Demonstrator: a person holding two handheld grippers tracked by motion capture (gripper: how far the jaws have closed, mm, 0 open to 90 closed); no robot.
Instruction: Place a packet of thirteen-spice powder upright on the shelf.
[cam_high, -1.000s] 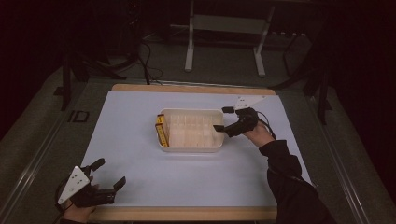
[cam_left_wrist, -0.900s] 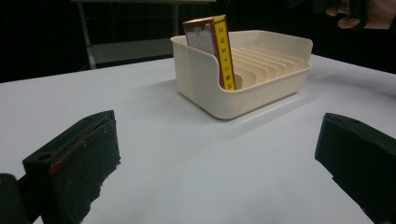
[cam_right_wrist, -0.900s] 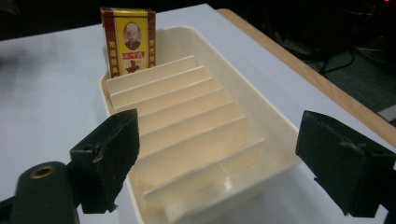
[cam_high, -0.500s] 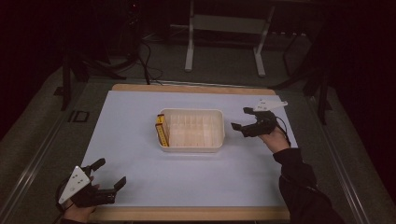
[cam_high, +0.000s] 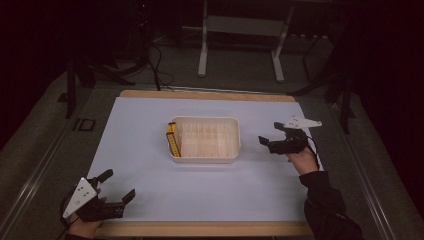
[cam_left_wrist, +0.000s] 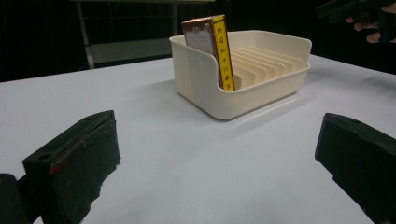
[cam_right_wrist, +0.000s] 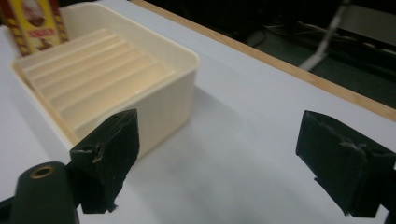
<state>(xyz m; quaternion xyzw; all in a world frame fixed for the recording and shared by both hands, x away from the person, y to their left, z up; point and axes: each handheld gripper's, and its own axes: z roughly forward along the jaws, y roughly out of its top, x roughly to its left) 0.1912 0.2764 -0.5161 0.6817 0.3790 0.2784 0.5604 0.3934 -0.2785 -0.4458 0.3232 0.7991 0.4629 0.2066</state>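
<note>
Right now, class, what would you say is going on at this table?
A person holds a gripper in each hand over a white-covered table. Both are open and carry nothing. The left gripper sits near the front left corner; the right gripper hovers just right of a cream slotted tray. One yellow-edged box stands upright in the tray's end slot; the other slots are vacant.

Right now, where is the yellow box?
In the high view, the yellow box stands upright in the leftmost slot of the cream bin, near the middle of the white table.
</note>
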